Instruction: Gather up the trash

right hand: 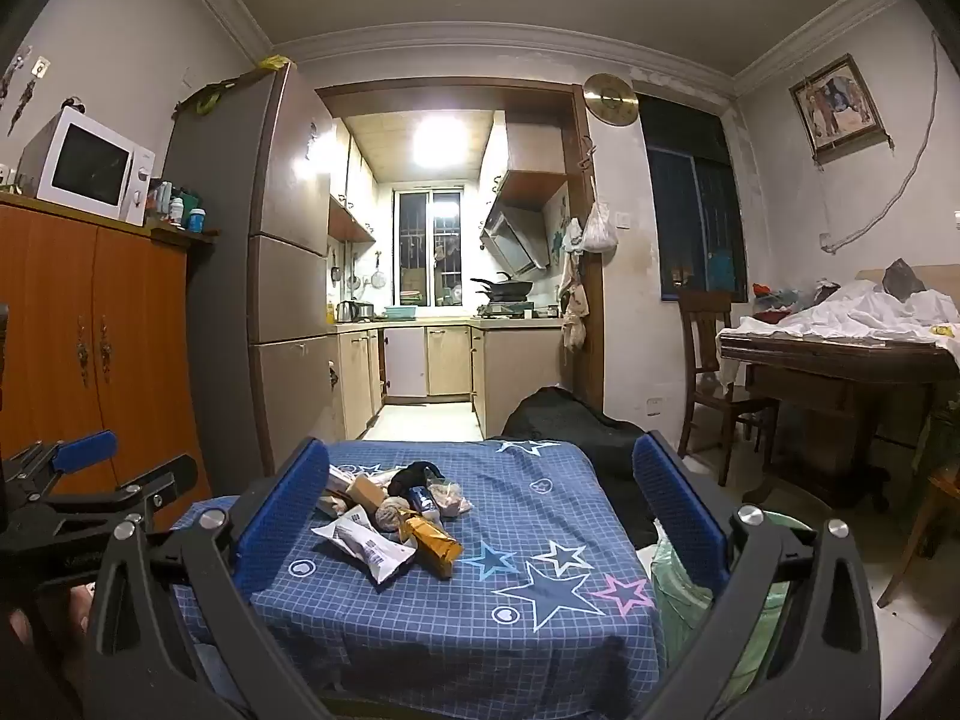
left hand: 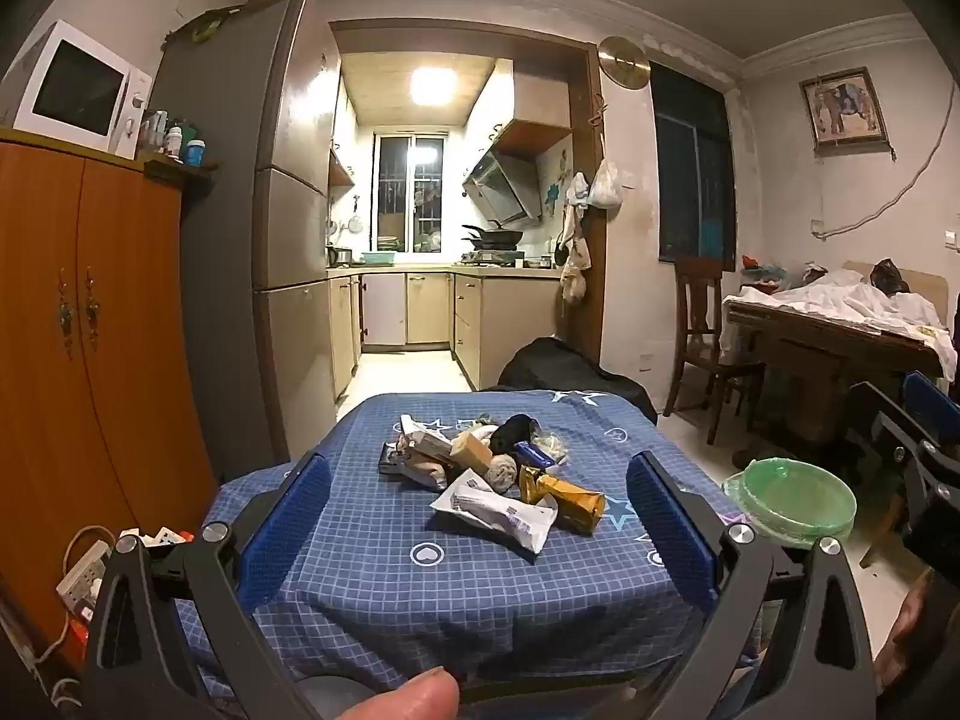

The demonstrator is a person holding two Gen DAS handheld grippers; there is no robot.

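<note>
A heap of trash lies on a small table under a blue checked cloth: a white wrapper, a gold packet, a tan block, a crumpled grey ball and a black item. The right wrist view shows the same heap left of centre. My left gripper stands open in front of the heap, nothing between its blue pads. My right gripper is open too, over the table's right half. A bin with a green liner stands right of the table, partly hidden behind my right finger.
An orange cupboard with a microwave stands left, a tall fridge beside it. A kitchen opens straight ahead. A black bag lies behind the table. A wooden chair and a cluttered desk stand right. A power strip lies low left.
</note>
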